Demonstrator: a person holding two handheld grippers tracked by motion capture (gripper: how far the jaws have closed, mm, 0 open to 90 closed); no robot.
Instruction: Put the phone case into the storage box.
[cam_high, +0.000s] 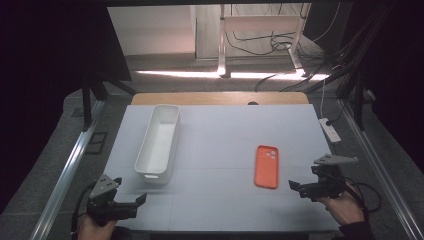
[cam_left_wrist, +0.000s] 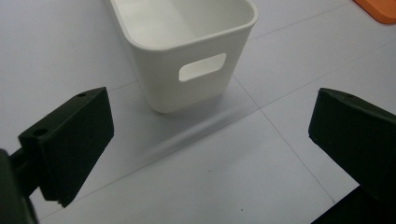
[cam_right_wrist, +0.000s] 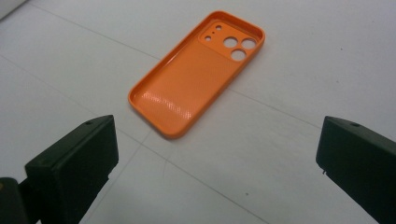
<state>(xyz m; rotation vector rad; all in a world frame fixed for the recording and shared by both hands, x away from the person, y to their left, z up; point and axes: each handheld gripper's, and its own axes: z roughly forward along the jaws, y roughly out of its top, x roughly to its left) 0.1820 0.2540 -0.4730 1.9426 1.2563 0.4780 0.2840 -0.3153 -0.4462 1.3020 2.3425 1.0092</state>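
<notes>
An orange phone case (cam_high: 266, 166) lies flat on the white desk (cam_high: 220, 135), hollow side up, with its camera cut-outs at the far end. It sits right of centre, well apart from the long white bin (cam_high: 158, 142) standing on the left half of the desk. Lying open side up, the case offers its thin raised rim as an edge that jaws could probably pinch.

The right tool (cam_high: 303, 188) hovers near the case's near right corner, not touching it. In the right gripper view its jaws stand wide apart with nothing between them, and the case (cam_right_wrist: 198, 74) lies ahead, angled across the frame. This looks like an approach for a pick-up.

The left tool (cam_high: 137, 201) waits at the near left of the desk, just in front of the bin's short end. Its jaws are also spread and hold nothing. The left gripper view faces the bin's (cam_left_wrist: 187, 51) end wall and its oval handle slot (cam_left_wrist: 202, 66). It is probably placed there to steady the bin or simply to stay clear.

No brand, label or writing can be read on the case, the bin or either tool.
</notes>
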